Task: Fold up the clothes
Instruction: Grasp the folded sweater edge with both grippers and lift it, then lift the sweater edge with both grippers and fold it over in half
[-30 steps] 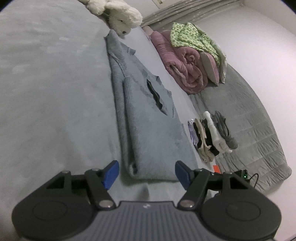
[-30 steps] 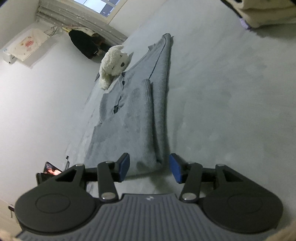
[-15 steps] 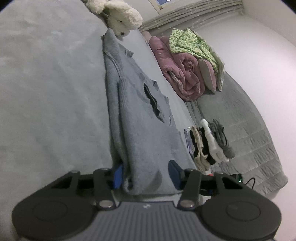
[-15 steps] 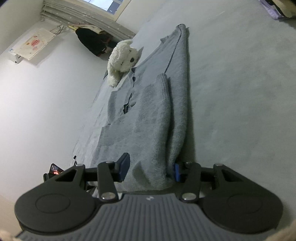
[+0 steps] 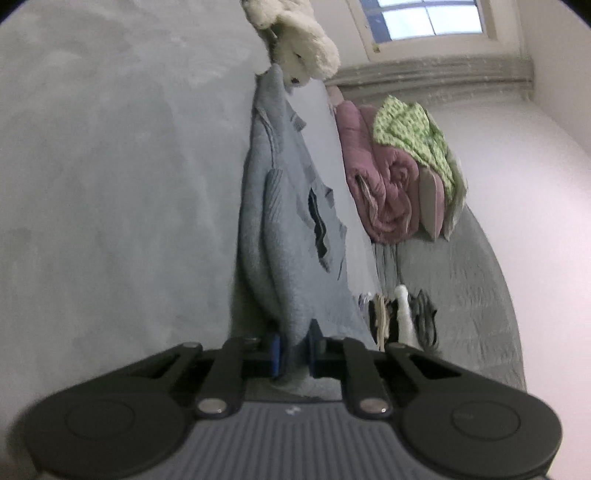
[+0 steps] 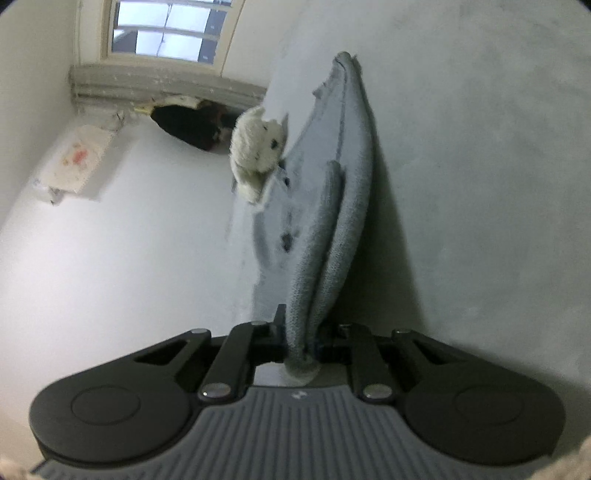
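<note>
My left tongs (image 5: 294, 349) are clamped on the near edge of the grey sweater (image 5: 284, 236), the blue pads pressed in from both sides with a fold of knit bunched between them. My right tongs (image 6: 301, 334) pinch the same near edge at another spot, where two thick rolls of the knit (image 6: 325, 236) run together and pass down between the closed fingers, a stub of fabric poking out behind them.

The sweater lies stretched away from me over the grey bed cover (image 5: 110, 184), its near end raised in my grip and the far end flat on the bed. One sleeve is folded in along the body, and the dark neck opening (image 5: 318, 225) shows partway up in the left view.

At the sweater's far end sits a white plush toy (image 5: 299, 40), touching the garment; the right view shows it too (image 6: 256, 155), against the sweater's edge. Beyond it is a window (image 5: 424, 18).

To one side in the left view, a rolled pink duvet (image 5: 384, 184) lies with a green patterned cloth (image 5: 417, 136) draped on top. Nearer to me, just beside the sweater's edge, stands a small stack of folded clothes (image 5: 402, 317) in white, grey and dark tones. The right view shows a dark bundle (image 6: 184, 125) under the window by the wall.
</note>
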Available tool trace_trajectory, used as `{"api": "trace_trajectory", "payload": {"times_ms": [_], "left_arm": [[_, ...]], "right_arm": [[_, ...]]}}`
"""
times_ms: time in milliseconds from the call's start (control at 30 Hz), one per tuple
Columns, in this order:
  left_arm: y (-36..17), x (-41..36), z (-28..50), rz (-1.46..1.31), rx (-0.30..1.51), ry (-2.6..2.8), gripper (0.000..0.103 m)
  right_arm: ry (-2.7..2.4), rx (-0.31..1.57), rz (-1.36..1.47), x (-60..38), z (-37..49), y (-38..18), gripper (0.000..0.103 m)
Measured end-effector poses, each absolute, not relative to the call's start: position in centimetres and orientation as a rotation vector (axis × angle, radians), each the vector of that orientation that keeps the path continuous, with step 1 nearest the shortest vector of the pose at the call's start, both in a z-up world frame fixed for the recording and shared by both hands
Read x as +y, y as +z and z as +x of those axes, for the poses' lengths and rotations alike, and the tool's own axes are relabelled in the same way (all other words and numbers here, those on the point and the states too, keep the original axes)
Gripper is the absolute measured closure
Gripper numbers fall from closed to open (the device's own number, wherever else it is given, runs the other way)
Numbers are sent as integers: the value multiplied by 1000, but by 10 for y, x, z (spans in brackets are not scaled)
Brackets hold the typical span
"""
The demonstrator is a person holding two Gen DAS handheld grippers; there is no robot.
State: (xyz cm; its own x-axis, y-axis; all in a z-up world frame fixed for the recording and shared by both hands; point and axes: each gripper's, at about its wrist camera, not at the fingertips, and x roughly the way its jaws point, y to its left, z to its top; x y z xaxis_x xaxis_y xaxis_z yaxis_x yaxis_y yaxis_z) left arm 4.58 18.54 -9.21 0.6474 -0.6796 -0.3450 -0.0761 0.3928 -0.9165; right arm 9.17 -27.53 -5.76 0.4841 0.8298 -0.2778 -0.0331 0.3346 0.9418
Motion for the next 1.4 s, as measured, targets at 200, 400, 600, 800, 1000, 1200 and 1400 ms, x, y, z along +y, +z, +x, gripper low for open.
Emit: {"api": "trace_trajectory", "payload": {"times_ms": [200, 400, 600, 800, 1000, 1200, 1400], "left_arm": [[-72, 179, 36, -1115, 795, -420, 92], [-50, 185, 15, -1140, 782, -422, 92], [-36, 182, -24, -1178, 791, -428, 92], [-35, 172, -69, -1222, 822, -419, 92], [-27, 162, -115, -1248, 814, -447, 92], [-23, 156, -139, -1276, 820, -479, 92], [-41, 152, -136, -1344, 870, -462, 92]], "right_arm": [[672, 918, 1091, -268, 81, -39, 88], [651, 916, 1138, -270, 69, -25, 88], [653, 915, 1153, -279, 40, -9, 88], [641, 937, 1181, -285, -1, -7, 87], [657, 919, 1178, -291, -42, 1, 87], [670, 903, 1190, -295, -64, 1, 86], [638, 930, 1256, -297, -57, -18, 86]]}}
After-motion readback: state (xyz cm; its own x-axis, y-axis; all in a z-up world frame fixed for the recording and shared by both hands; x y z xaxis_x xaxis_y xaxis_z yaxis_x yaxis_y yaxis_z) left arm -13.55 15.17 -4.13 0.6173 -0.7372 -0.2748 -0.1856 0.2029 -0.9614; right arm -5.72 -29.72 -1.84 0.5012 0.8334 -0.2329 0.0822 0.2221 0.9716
